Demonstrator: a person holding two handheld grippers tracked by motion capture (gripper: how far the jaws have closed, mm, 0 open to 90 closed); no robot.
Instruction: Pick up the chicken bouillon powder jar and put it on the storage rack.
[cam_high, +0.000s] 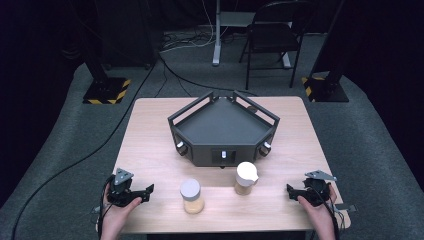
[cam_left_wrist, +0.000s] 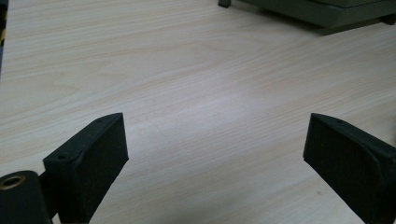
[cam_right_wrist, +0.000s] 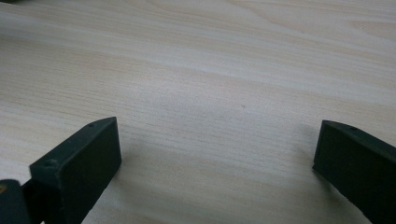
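- The wooden table (cam_high: 150, 130) carries a dark, angular tray (cam_high: 222, 127) at its middle.
- Two jars stand in front of the tray: the grey-lidded jar (cam_high: 191, 196) left, the white-lidded jar (cam_high: 246, 178) right, well apart.
- The left gripper (cam_high: 148, 190), left of the grey-lidded jar, has its jaws wide apart and grips nothing.
- The right gripper (cam_high: 290, 189), right of the white-lidded jar, likewise gapes with nothing between its jaws.

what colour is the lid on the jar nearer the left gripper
Grey; the jar holds something tan. Clearest in the high view.
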